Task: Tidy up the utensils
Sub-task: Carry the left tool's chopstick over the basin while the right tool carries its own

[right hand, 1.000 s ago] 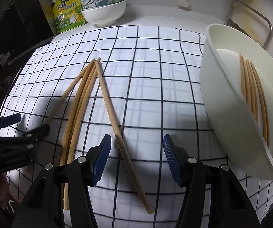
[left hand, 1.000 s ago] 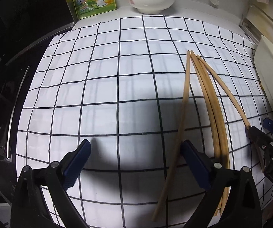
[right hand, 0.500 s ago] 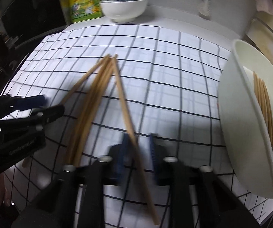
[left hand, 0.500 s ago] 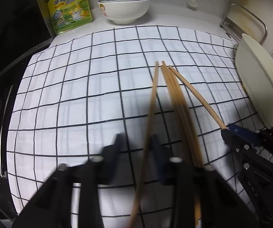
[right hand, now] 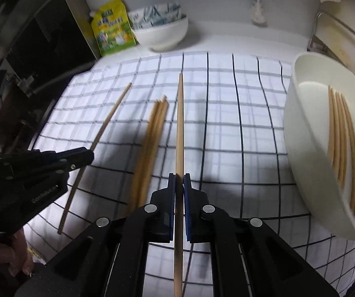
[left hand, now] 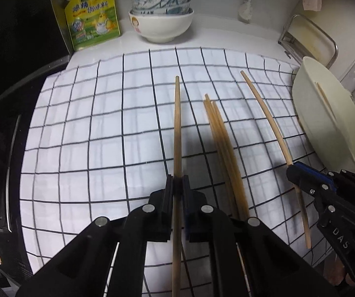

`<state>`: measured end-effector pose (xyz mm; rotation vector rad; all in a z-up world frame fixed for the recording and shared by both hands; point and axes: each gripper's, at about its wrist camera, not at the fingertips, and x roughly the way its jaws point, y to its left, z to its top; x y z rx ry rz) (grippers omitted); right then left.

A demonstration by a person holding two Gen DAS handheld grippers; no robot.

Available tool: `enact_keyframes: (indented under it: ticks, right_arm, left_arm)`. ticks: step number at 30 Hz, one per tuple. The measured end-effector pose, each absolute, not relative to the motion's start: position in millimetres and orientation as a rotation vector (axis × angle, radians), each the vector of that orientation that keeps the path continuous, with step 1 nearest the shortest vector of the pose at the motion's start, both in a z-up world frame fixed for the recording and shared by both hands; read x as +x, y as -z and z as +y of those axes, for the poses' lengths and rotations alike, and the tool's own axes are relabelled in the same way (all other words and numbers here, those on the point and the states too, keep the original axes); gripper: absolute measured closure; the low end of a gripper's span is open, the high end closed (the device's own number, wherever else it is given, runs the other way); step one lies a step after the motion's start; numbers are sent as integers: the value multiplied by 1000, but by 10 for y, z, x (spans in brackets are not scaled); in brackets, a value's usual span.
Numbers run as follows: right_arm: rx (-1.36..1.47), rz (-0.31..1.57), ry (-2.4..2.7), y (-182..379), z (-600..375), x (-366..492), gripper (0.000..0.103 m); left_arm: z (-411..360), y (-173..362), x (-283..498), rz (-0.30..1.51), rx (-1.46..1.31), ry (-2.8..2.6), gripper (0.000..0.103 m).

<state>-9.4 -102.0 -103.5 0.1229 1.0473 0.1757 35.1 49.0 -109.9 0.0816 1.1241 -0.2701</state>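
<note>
Two grippers each clamp one wooden chopstick: the left gripper (left hand: 177, 188) has its jaws closed on the left-held chopstick (left hand: 177, 128), and the right gripper (right hand: 179, 185) has its jaws closed on the right-held chopstick (right hand: 179, 123); each stick runs lengthwise along its gripper's fingers, thin tip pointing away toward the back wall, butt end trailing under the gripper body; both appear raised off the checked cloth (left hand: 91, 136), judged from the shadows beneath. Between the two held sticks, a bundle of loose chopsticks (right hand: 152, 138) lies on the cloth, long axis roughly parallel to the held ones. The destination, judged from its contents, is the cream plastic bowl (right hand: 298, 133), tilted on its side at the right edge of the cloth with several chopsticks in the bowl (right hand: 343, 136) laid along its inner wall; it lies right of the right gripper, which is the nearer one; the left gripper would have to cross over the bundle. Materials: smooth, pale, slender tapered wood; matte rigid bowl; thin cloth, white with a black grid, slightly wrinkled.
</note>
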Motion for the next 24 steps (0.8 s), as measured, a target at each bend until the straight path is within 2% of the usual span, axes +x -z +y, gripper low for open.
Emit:
enact_keyframes:
  ticks: [6, 12, 20, 24]
  right_arm:
    - [149, 972, -158, 599, -1309, -188, 97]
    - [202, 918, -49, 354, -1974, -303, 97]
    - [278, 903, 129, 320, -2994, -411, 97]
    - [314, 922, 172, 430, -3342, -367, 97]
  left_arm:
    - [245, 676, 340, 1048, 78, 313, 95]
    - [-382, 330, 360, 980, 89, 425, 95]
    - [-1506, 24, 476, 932, 104, 612, 95]
    - [-2000, 80, 553, 937, 136, 657, 95]
